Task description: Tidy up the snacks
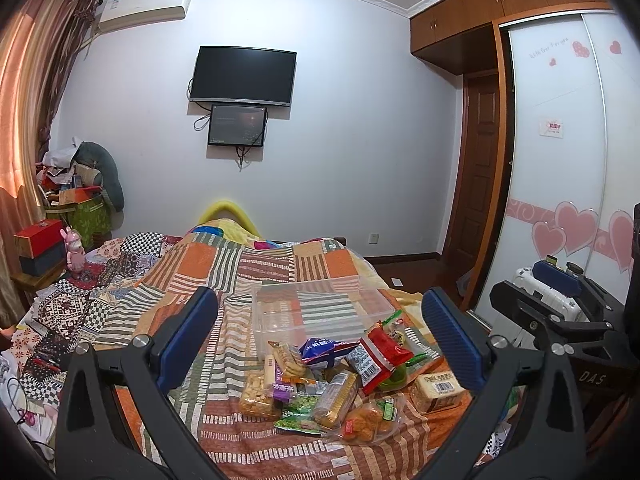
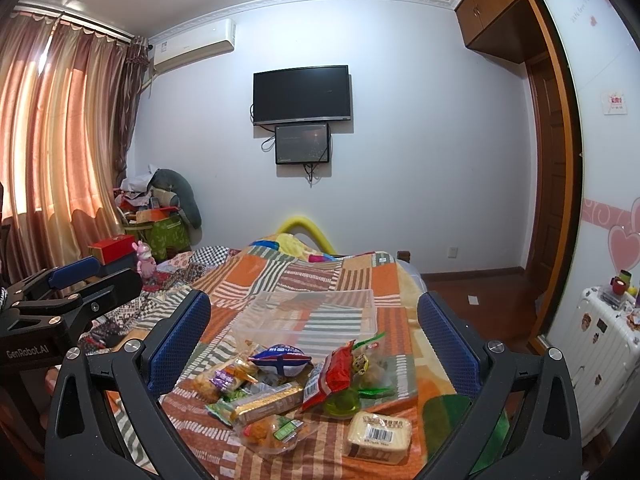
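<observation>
snacks (image 1: 344, 380) on bed (image 1: 224, 276), bin (image 1: 320, 312) just behind

The bedspread (image 1: 256, 264) is orange, white and green striped patchwork. The container (image 1: 320, 312) is clear. One snack packet (image 1: 378, 354) is red, another (image 1: 326, 350) blue and white.

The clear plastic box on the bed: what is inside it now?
The clear plastic box appears empty; through its walls only the striped bedcover shows. The snack packets lie heaped in front of it. Its near bottom edge is hidden behind that heap.
</observation>
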Available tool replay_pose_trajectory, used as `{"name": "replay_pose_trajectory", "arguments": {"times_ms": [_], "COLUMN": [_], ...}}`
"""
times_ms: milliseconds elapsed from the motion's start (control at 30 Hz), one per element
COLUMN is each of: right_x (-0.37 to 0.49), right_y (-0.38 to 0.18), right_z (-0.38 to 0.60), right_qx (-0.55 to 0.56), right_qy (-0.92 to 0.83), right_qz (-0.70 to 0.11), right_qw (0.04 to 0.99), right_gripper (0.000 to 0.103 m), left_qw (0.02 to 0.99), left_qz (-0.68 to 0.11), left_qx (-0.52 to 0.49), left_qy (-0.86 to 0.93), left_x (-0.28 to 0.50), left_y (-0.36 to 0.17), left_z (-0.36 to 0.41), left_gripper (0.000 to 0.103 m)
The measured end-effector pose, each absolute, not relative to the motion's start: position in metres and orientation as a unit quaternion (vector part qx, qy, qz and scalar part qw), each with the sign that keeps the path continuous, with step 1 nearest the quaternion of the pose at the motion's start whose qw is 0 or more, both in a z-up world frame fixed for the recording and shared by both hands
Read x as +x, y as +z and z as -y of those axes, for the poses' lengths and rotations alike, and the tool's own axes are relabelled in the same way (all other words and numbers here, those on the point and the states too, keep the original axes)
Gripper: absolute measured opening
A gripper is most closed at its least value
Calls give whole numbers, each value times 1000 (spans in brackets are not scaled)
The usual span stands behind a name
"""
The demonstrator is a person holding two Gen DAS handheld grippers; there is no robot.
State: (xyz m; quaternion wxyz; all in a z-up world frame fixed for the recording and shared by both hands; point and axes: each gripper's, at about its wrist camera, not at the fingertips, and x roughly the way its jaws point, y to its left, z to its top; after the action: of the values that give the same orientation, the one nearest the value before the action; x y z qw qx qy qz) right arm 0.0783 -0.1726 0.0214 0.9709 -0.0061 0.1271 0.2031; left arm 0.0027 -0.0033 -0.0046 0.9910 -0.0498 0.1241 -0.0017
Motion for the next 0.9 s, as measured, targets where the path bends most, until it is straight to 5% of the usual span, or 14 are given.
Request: {"name": "replay_pose_trajectory", "arguments": {"times_ms": [200,433,900], "right_x": [80,87,122], "right_y": [20,10,-66], "right_z": [173,181,220], "right_qx": [-3,4,-15], "right_qy": [200,195,139], "right_qz": [-131,-147,-285], "right_qw": [971,970,948], "right_gripper": [103,95,86], "left_qw": [991,988,949], "left_qz": [-126,-148,-309], "left_qx": [-50,-51,-64], "left_qy": [-2,0,-8], "left_x": [5,14,69], "left_y": [-6,-16,-95], "left_z": [3,-1,-37], "left_gripper": [103,88,78]}}
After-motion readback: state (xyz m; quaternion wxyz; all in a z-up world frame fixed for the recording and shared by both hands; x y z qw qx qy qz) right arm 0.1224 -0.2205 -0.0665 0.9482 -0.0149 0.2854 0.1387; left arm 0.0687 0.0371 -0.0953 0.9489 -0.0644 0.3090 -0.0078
